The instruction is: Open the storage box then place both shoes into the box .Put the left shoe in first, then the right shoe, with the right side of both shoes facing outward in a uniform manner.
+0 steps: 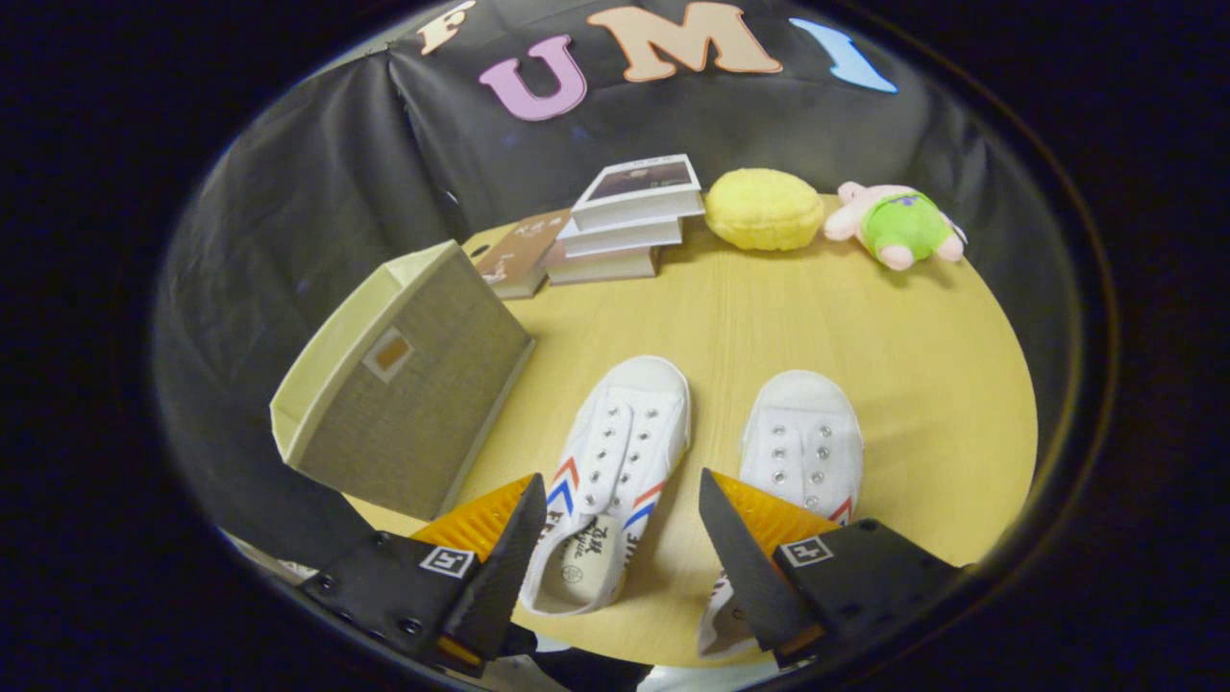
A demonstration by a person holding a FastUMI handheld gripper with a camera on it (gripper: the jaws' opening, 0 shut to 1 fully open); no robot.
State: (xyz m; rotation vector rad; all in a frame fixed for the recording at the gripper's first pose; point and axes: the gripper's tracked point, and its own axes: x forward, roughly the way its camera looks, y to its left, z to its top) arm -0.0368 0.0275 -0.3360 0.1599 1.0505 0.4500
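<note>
Gripper view: the gripper [620, 538] hovers with its fingers spread wide apart, gripping nothing. Two white canvas shoes lie side by side on the round wooden table [922, 384], toes pointing away. The left shoe [615, 471] lies between the fingers; the right shoe [802, 452] lies partly behind the right finger. One beige fabric storage box [413, 384] stands tilted just beyond the left finger; its contents cannot be seen. Farther off lie a stack of three books [629, 221], one separate book [519, 252], one yellow plush [764, 209] and one pink-and-green plush toy [898, 226].
</note>
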